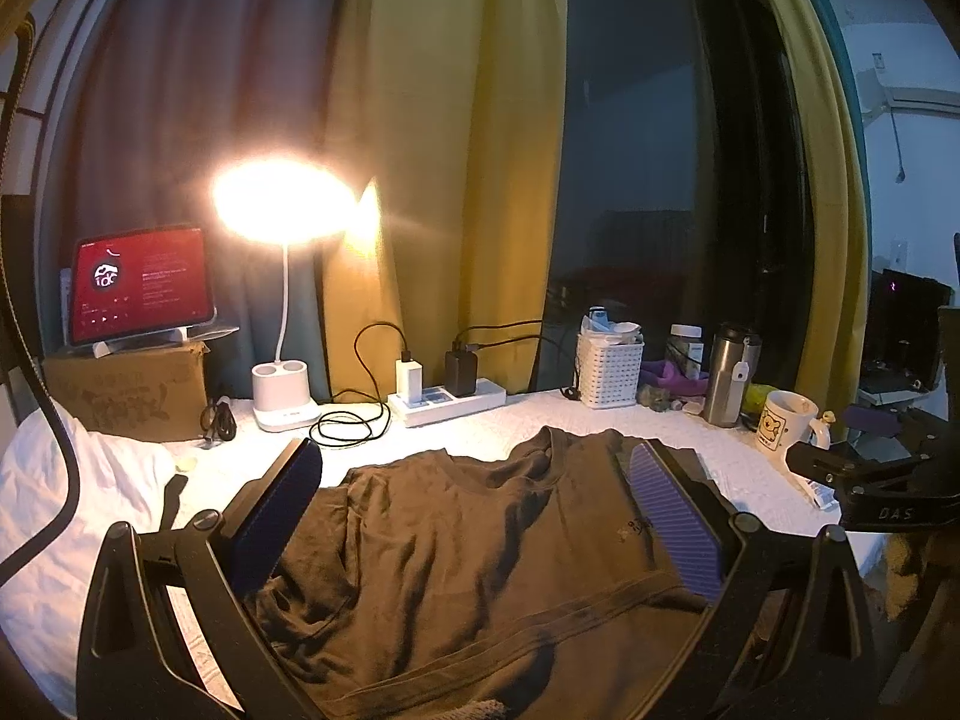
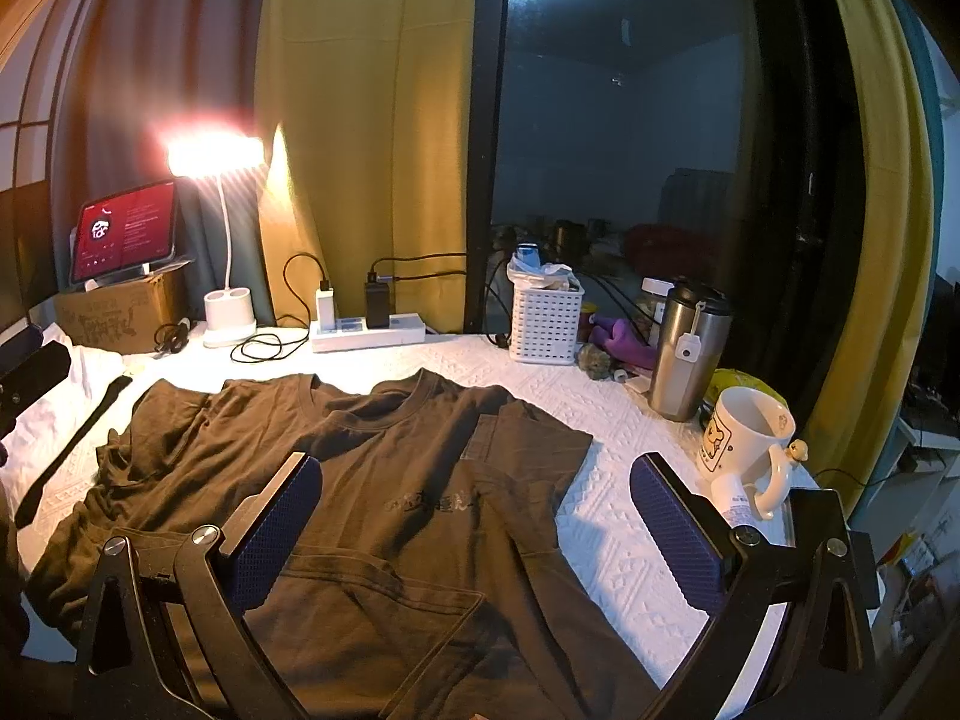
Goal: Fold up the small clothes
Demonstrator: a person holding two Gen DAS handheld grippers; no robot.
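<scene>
both grippers, left gripper [image 1: 474,510] and right gripper [image 2: 474,516], hover with jaws wide apart, holding nothing, over the brown t-shirt [image 2: 372,480] spread on the white-covered counter [image 2: 600,516]. beyond the shirt, a power strip [image 2: 367,331], lamp [image 2: 228,312], curtains [image 2: 366,120]; the shirt's print is unreadable.

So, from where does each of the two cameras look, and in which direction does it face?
Left wrist: sits on the left claw, low above the spread brown cotton T-shirt, facing the yellow curtain; both open fingers show, and the right claw at the right edge.
Right wrist: sits on the right claw, further right, above the T-shirt's right edge and the white textured table cover, facing the dark window; both open fingers show.
Shared: T-shirt, lit white desk lamp, white bear mug.
</scene>
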